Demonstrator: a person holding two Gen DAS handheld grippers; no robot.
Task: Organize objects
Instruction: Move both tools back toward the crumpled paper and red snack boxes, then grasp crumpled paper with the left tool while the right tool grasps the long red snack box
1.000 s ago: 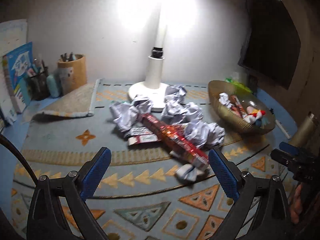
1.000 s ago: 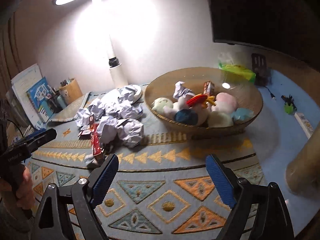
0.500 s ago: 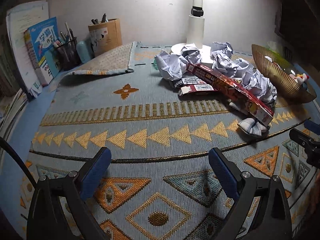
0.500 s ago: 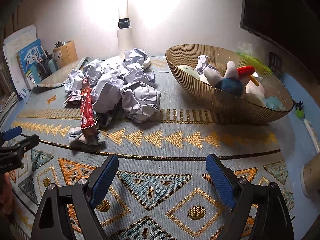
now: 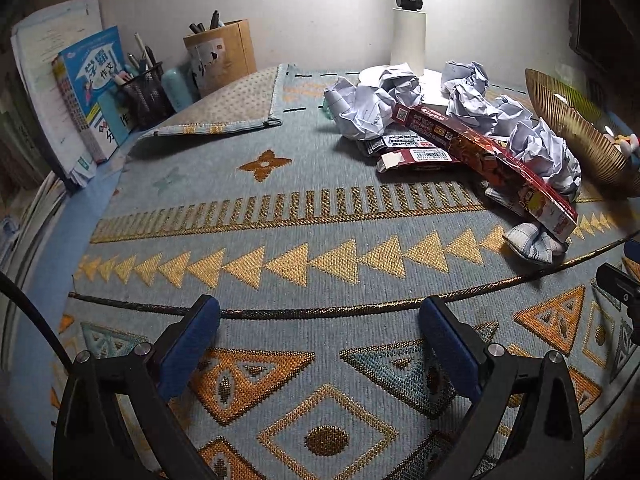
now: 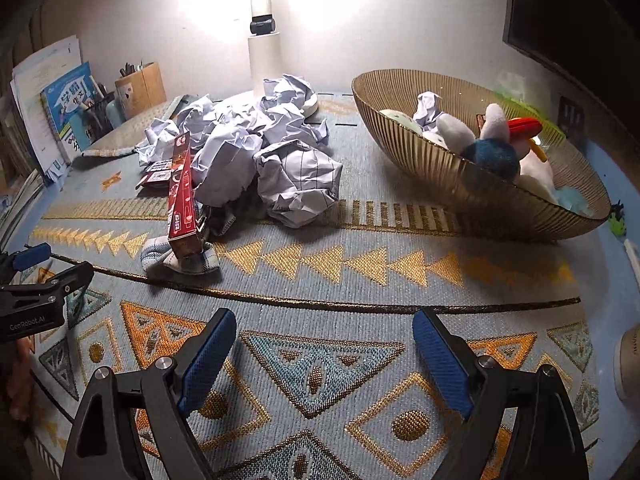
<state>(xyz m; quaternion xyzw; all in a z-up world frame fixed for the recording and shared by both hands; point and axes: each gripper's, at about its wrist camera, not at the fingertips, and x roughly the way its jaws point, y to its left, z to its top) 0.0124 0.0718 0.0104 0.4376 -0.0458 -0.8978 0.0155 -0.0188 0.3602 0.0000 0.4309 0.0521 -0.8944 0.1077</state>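
Several crumpled paper balls (image 5: 536,148) (image 6: 296,184) are heaped on the patterned mat (image 5: 280,216) by the lamp base. A long red box (image 5: 492,160) (image 6: 184,196) lies across the heap, its near end resting on a small checked cloth (image 5: 532,240) (image 6: 180,258). Smaller red cartons (image 5: 416,158) lie beside it. A gold ribbed bowl (image 6: 440,160) (image 5: 576,128) holds plush toys (image 6: 492,148) and one paper ball. My left gripper (image 5: 318,326) hovers open over bare mat, short of the heap. My right gripper (image 6: 324,334) is open too, with nothing between its fingers.
A folded beige mat (image 5: 228,108), a brown pen holder (image 5: 222,56), a black mesh pen cup (image 5: 146,88) and standing books (image 5: 88,92) line the back left. A white lamp post (image 6: 262,56) rises behind the heap. A dark screen (image 6: 572,12) hangs at the right.
Both grippers dropped and tipped downward toward the mat in the first half second, so the lamp head left view. Since then they have held still. Nothing on the mat moved.
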